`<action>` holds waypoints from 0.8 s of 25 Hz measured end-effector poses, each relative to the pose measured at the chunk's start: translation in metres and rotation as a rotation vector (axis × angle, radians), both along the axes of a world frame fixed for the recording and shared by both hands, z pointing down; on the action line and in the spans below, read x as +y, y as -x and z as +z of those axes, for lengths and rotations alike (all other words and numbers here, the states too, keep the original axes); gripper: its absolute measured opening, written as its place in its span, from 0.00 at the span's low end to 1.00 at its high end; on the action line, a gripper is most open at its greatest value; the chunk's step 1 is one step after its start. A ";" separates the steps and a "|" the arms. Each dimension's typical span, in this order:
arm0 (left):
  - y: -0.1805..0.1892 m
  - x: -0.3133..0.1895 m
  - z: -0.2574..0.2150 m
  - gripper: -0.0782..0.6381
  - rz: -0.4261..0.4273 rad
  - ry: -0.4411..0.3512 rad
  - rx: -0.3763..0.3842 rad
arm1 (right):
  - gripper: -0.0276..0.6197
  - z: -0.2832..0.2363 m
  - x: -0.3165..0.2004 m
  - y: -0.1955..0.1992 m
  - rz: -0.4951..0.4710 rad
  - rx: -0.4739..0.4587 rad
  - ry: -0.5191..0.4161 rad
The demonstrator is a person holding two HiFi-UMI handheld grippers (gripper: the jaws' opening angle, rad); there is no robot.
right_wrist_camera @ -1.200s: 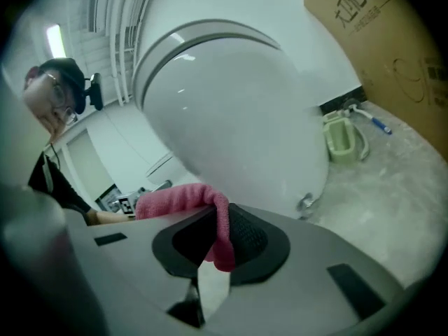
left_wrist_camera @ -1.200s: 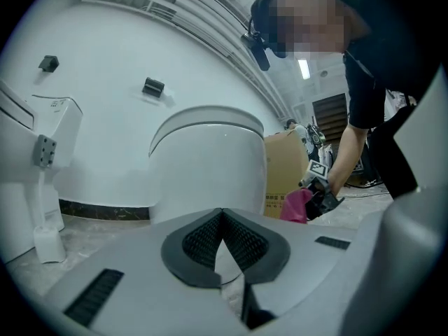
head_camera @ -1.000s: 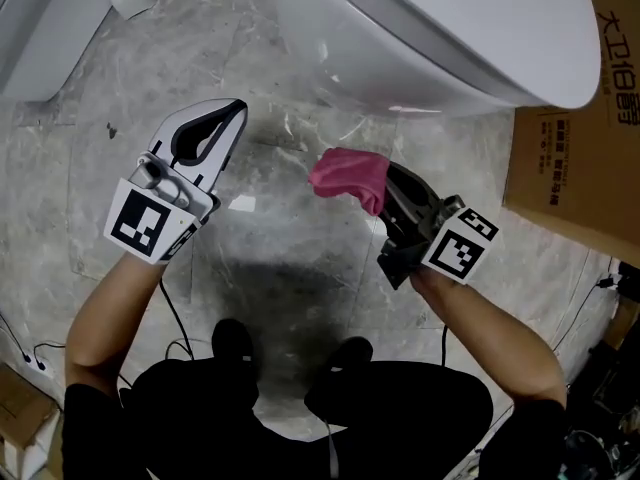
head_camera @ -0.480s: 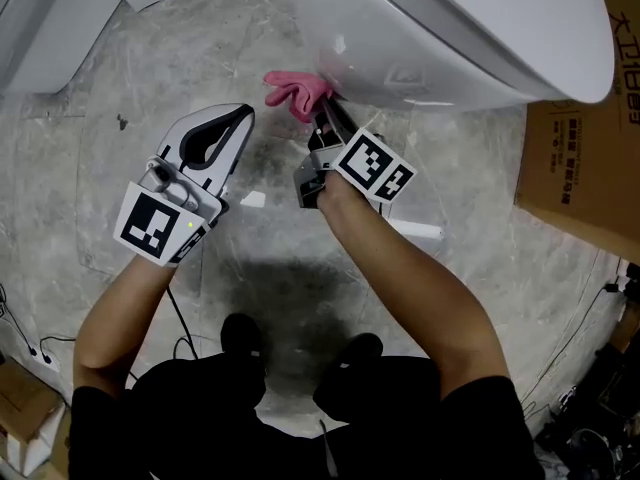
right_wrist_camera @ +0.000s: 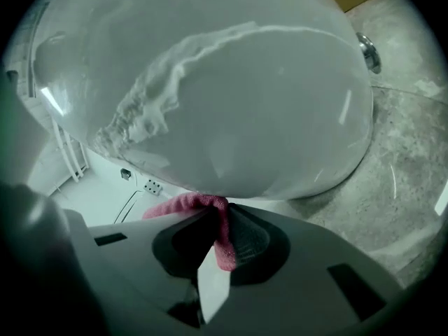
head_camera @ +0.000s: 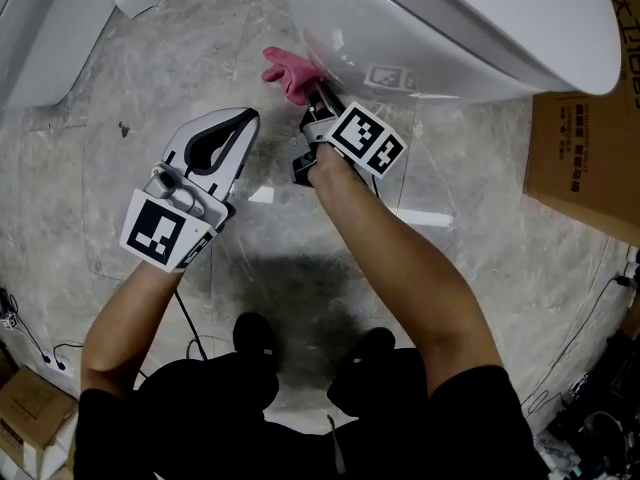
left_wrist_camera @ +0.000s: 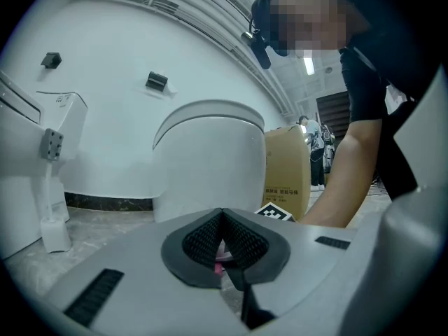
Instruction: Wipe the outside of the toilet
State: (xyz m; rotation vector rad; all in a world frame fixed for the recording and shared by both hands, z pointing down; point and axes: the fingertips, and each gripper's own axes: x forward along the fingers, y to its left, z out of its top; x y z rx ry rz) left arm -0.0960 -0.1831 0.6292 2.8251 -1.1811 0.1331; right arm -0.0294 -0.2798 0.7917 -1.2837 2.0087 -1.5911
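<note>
Toilet (head_camera: 470,28) first: where is it found?

It is set at the far right of the head view, its glossy white bowl overhanging a grey marbled floor (head_camera: 300,228). In the right gripper view most of the frame is filled by its rounded underside, on which pale reflections are carried.

How is the right gripper (head_camera: 318,93) held?

Its jaws are closed on a pink cloth (head_camera: 288,70), and the cloth is pressed against the low left curve of the bowl. A fold of the cloth is seen hanging down between the jaws.

And the left gripper (head_camera: 243,120)?

It is kept left of the cloth, apart from the bowl and above the floor. Its jaws are brought together at the tips, and nothing is gripped by them.

What else is shown of the room?

A brown cardboard box (head_camera: 590,138) is stood on the right, just beside the toilet. A second white fixture (head_camera: 40,38) is seen at the far left, and a small box (head_camera: 25,418) is placed in the near left corner. In the left gripper view a white wall (left_wrist_camera: 105,110) with a dark skirting (left_wrist_camera: 105,203) is seen behind the toilet.
</note>
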 end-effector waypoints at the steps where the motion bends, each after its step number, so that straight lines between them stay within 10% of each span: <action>1: 0.000 0.000 0.000 0.13 0.002 0.001 0.002 | 0.14 0.000 0.001 -0.001 -0.021 0.014 0.002; 20: -0.012 0.008 0.009 0.13 0.026 0.005 -0.026 | 0.14 0.011 0.042 -0.091 -0.209 0.140 0.106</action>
